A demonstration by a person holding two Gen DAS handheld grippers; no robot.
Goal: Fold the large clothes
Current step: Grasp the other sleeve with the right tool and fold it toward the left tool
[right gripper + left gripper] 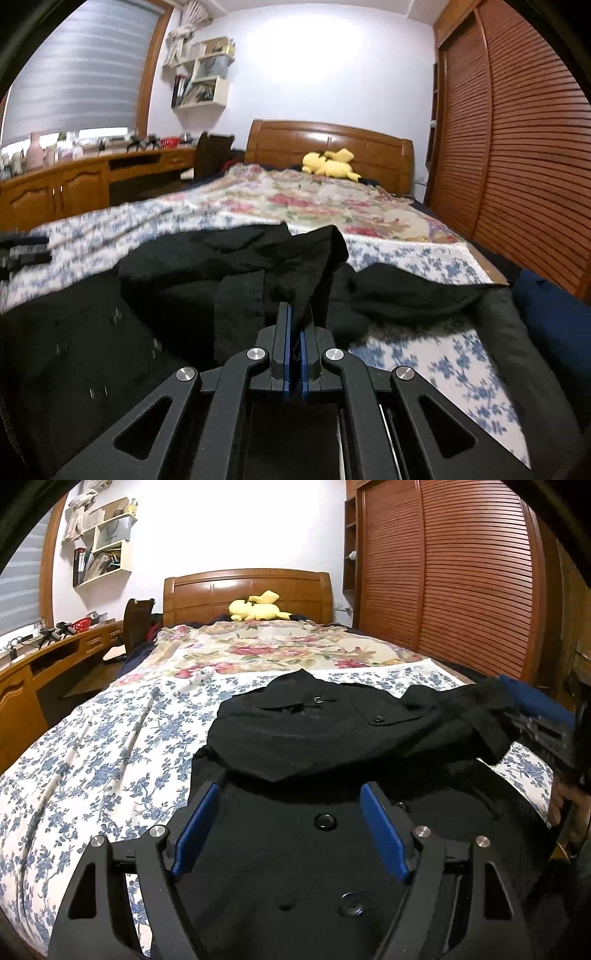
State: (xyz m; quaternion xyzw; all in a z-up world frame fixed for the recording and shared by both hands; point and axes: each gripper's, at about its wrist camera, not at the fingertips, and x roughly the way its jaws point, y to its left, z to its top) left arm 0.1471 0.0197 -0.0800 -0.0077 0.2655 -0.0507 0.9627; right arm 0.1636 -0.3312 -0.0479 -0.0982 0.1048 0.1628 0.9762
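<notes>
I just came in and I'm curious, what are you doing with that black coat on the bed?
A person is folding a black coat on the bed. The right tool is shut on a bit of the coat's fabric and lifts it. The left tool is open above the coat's buttoned front, gripping nothing.

Bed (92, 746) — floral covers, black coat (295, 746), yellow plush (256, 607)

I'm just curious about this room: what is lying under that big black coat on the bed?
Under the black coat lies a blue-flowered white sheet, showing on both sides of it. Farther up the bed is a red-flowered blanket. Whatever is directly beneath the coat's middle is covered and cannot be seen.
</notes>
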